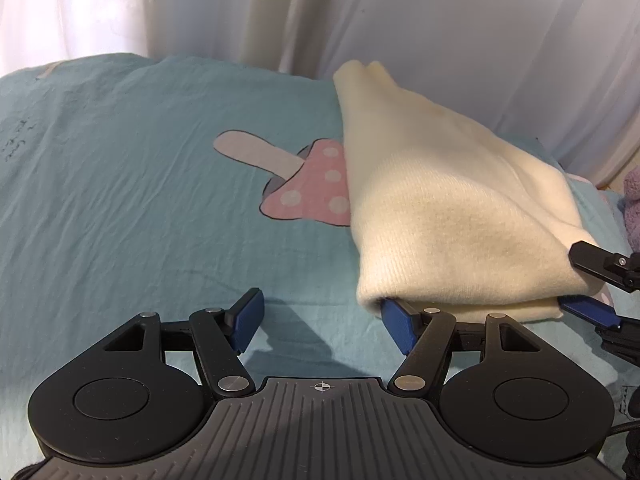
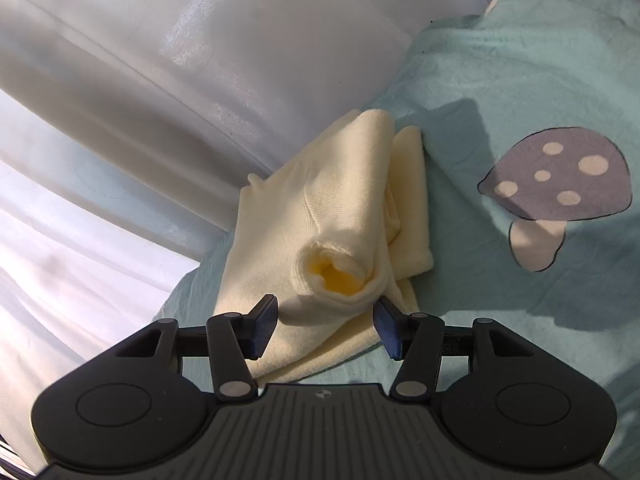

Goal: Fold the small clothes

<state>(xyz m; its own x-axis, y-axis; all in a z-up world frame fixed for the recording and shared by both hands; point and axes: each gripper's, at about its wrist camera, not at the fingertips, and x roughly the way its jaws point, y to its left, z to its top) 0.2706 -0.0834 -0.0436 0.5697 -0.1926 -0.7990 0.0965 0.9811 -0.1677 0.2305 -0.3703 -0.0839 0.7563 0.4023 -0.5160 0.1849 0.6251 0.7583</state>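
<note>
Where sheet point(image 1: 140, 200) spreads bare (leftward): garment point(image 1: 452, 216) edge.

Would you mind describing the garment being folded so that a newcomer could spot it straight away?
Start from the teal bedsheet printed with mushrooms, spread in front of pale curtains. On it, beside the pink spotted mushroom, lies the cream knit garment, partly folded. It is the only loose cloth item there, plain and pale yellow, with a rolled tubular opening facing the right gripper.

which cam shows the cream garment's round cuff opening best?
Right wrist: the cuff opening faces the lens, between the open right tool. Left wrist shows only the cream garment folded side, no opening.
</note>
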